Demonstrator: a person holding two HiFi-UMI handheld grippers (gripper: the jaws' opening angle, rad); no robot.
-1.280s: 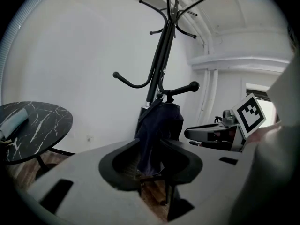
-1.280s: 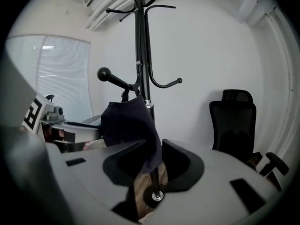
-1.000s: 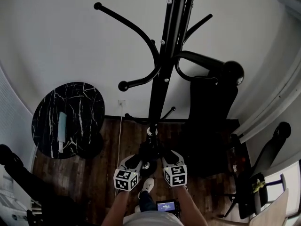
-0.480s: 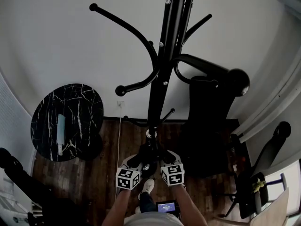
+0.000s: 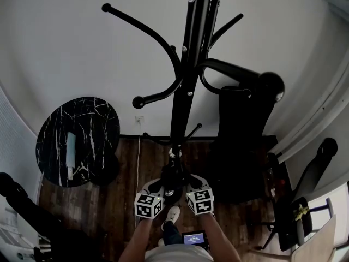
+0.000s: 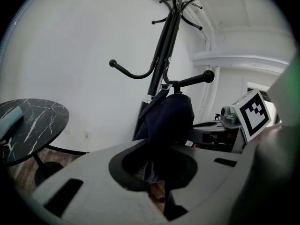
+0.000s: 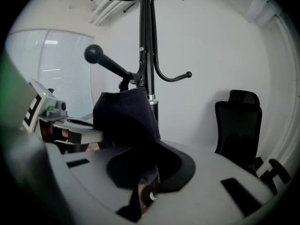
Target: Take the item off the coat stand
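At bottom centre of the head view, the left gripper [image 5: 153, 189] and right gripper [image 5: 197, 185], wide before, are closing on nothing. The dark item [image 6: 168, 118] hangs untouched on the coat stand [image 6: 161, 50].

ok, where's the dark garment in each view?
Head view: garment, likely the dark mass low centre, under the silver joint.
Left gripper view: garment, centre, hanging down.
Right gripper view: garment, centre-left.
Shared landmark: ball-tipped hook.
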